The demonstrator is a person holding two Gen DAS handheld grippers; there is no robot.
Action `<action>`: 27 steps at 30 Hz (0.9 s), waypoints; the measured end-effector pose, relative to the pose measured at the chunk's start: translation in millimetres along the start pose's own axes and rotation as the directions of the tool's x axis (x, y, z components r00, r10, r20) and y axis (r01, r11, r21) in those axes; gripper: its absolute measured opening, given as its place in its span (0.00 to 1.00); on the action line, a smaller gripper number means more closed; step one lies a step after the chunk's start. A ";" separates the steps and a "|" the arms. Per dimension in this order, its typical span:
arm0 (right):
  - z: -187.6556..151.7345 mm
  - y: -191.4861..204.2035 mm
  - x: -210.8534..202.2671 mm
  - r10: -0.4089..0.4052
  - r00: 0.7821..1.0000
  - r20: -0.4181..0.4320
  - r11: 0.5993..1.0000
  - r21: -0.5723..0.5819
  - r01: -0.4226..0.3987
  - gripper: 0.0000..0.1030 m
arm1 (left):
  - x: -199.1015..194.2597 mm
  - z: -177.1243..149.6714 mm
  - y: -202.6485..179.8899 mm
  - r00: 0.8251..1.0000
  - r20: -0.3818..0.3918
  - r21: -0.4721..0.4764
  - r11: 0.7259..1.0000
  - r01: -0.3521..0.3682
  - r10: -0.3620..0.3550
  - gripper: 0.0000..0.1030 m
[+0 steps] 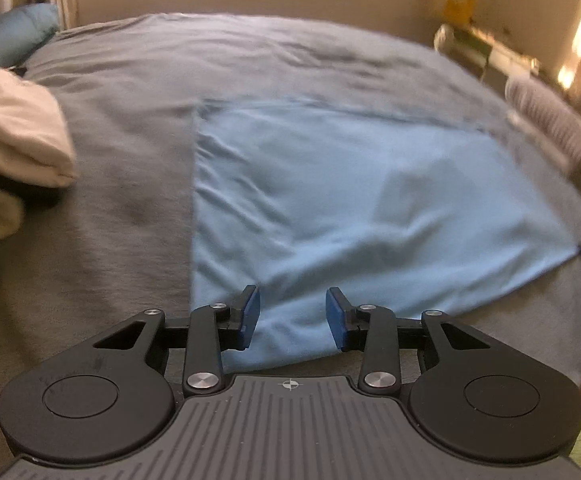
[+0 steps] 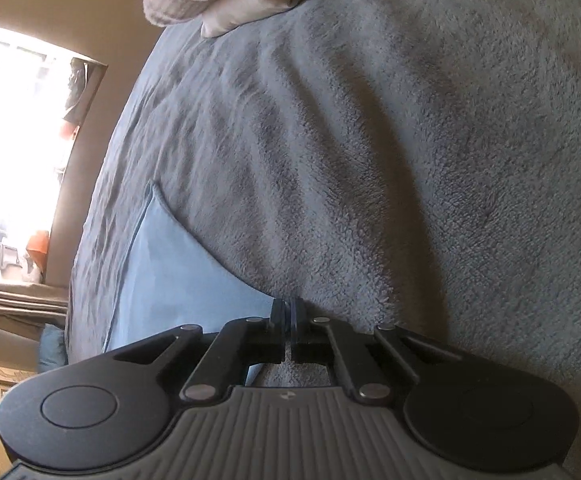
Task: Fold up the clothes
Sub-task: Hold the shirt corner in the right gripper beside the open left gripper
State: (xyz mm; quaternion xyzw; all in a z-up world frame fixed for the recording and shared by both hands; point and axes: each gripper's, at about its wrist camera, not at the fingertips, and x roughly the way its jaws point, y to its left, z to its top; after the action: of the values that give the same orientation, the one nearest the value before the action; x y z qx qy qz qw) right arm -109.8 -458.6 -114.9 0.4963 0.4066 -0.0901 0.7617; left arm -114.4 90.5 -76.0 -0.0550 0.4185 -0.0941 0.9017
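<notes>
Right tool pinches cloth corner; left tool spread (nothing gripped) over near edge, cloth stretching away across bed

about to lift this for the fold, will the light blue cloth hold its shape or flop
The light blue cloth will likely flop: it lies thin and wrinkled on the grey blanket. Probably light. Pinched at one corner by the right gripper, the rest should sag.

Light blue cloth flat on grey blanket, left gripper parted above it
</notes>
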 end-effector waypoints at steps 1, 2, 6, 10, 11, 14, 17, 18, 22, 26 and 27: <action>-0.1 0.6 0.0 -0.002 1.000 -0.003 1.000 -0.003 0.002 0.02 | -5.6 -1.2 6.1 1.000 -0.015 -0.026 1.000 0.010 -0.011 0.36; -0.3 1.1 0.6 -0.006 1.000 -0.006 1.000 -0.005 0.006 0.02 | -10.4 -2.7 12.0 0.999 -0.032 -0.052 0.998 0.021 -0.023 0.35; 0.3 2.8 3.0 -0.018 1.000 -0.016 1.000 -0.008 0.018 0.02 | -13.9 -18.1 28.9 0.986 -0.138 -0.163 0.984 0.076 -0.099 0.35; 1.2 2.6 2.6 -0.022 0.999 -0.023 1.000 0.005 0.022 0.02 | -4.9 -28.1 44.8 0.978 -0.161 -0.279 0.957 0.082 -0.131 0.35; 1.4 2.7 2.3 -0.023 0.999 -0.023 1.000 0.006 0.023 0.02 | -3.0 -28.8 49.9 0.979 -0.145 -0.318 0.944 0.092 -0.144 0.35; 0.9 2.0 0.8 -0.025 0.999 -0.025 1.000 0.014 0.025 0.02 | 4.7 -30.8 63.9 0.978 -0.104 -0.420 0.899 0.122 -0.181 0.35; 1.1 -1.1 0.8 -0.021 0.999 -0.027 0.999 0.035 0.022 0.02 | 10.5 -30.6 72.6 0.976 -0.071 -0.489 0.860 0.146 -0.206 0.35; 1.3 -2.4 0.9 -0.019 0.999 -0.028 0.999 0.044 0.020 0.02 | 11.6 -29.9 74.9 0.976 -0.057 -0.509 0.847 0.154 -0.212 0.35; 1.8 -3.7 1.2 -0.019 0.999 -0.028 0.999 0.050 0.021 0.02 | 14.6 -28.5 81.7 0.976 -0.018 -0.563 0.809 0.171 -0.219 0.35; 1.1 -4.7 1.8 -0.014 1.000 -0.026 0.998 0.058 0.016 0.02 | 18.6 -30.3 86.8 0.975 0.012 -0.618 0.765 0.181 -0.221 0.31; 0.8 -4.7 1.9 -0.014 1.000 -0.026 0.998 0.057 0.015 0.02 | 19.3 -31.0 88.2 0.975 0.020 -0.632 0.752 0.184 -0.221 0.31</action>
State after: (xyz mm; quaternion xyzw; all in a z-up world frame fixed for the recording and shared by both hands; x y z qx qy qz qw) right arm -110.7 -461.0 -119.3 0.5159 0.4170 -0.1010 0.7414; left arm -115.0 171.8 -126.0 -0.3960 0.4424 -0.0472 0.8033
